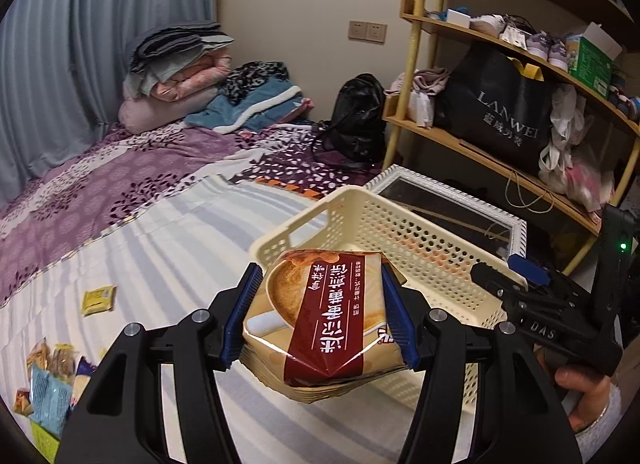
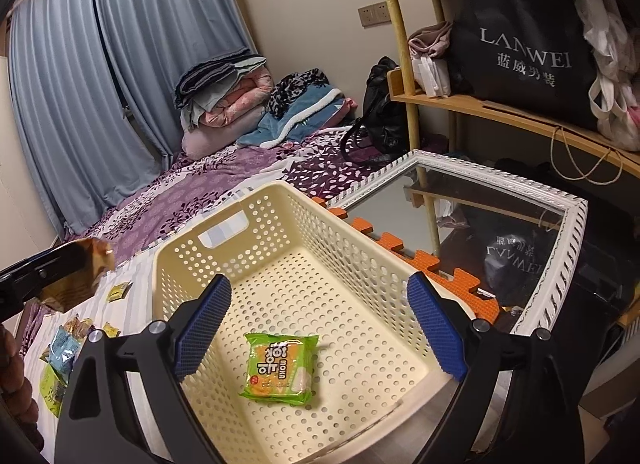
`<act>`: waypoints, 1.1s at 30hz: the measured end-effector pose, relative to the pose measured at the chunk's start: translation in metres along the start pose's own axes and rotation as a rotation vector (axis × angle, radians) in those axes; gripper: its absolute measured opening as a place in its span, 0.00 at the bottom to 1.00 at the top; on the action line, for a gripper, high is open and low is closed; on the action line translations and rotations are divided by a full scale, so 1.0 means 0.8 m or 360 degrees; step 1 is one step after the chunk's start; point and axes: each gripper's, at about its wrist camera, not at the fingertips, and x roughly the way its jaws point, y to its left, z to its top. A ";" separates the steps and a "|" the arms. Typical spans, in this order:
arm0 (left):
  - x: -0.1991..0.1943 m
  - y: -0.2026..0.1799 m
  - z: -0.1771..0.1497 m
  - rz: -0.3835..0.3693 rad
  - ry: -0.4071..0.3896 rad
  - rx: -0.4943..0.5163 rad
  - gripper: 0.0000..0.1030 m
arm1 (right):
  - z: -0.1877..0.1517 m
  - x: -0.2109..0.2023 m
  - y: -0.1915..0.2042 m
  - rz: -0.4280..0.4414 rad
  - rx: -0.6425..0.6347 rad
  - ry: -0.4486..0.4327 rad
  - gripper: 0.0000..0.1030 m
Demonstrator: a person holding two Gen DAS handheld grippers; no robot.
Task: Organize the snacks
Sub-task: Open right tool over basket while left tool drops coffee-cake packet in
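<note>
Home bedroom: bed point(image 1: 132, 200) with folded bedding point(image 1: 180, 64), blue curtains point(image 2: 100, 84), wooden shelf point(image 2: 500, 108) holding bags.

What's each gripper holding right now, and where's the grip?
Left gripper clamps the brown coffee snack pack across its two side edges. Right gripper is open, empty, above the green packet in the basket.

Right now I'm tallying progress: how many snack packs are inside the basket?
1. A green pack lies on the floor of the cream basket. The left gripper holds a brown pack not yet inside. The right gripper is open, empty.
</note>
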 end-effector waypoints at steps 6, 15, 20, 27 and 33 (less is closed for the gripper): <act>0.025 -0.031 0.011 -0.0062 0.0017 0.0067 0.59 | -0.003 -0.002 -0.001 -0.0015 -0.0022 0.0005 0.86; 0.040 -0.047 0.027 -0.0073 -0.0038 0.0095 0.98 | -0.005 -0.002 -0.006 -0.0051 0.0009 0.0013 0.93; 0.042 -0.040 0.027 0.0025 0.0008 0.0092 0.98 | -0.003 -0.002 -0.009 -0.0059 0.0042 0.0014 0.95; 0.036 -0.031 0.024 0.0172 -0.0002 0.0098 0.98 | -0.004 -0.006 0.010 -0.0007 -0.0036 -0.0009 0.95; 0.024 -0.024 0.019 0.0345 -0.0033 0.0126 0.98 | -0.003 -0.012 0.030 -0.0009 -0.0110 -0.0018 0.95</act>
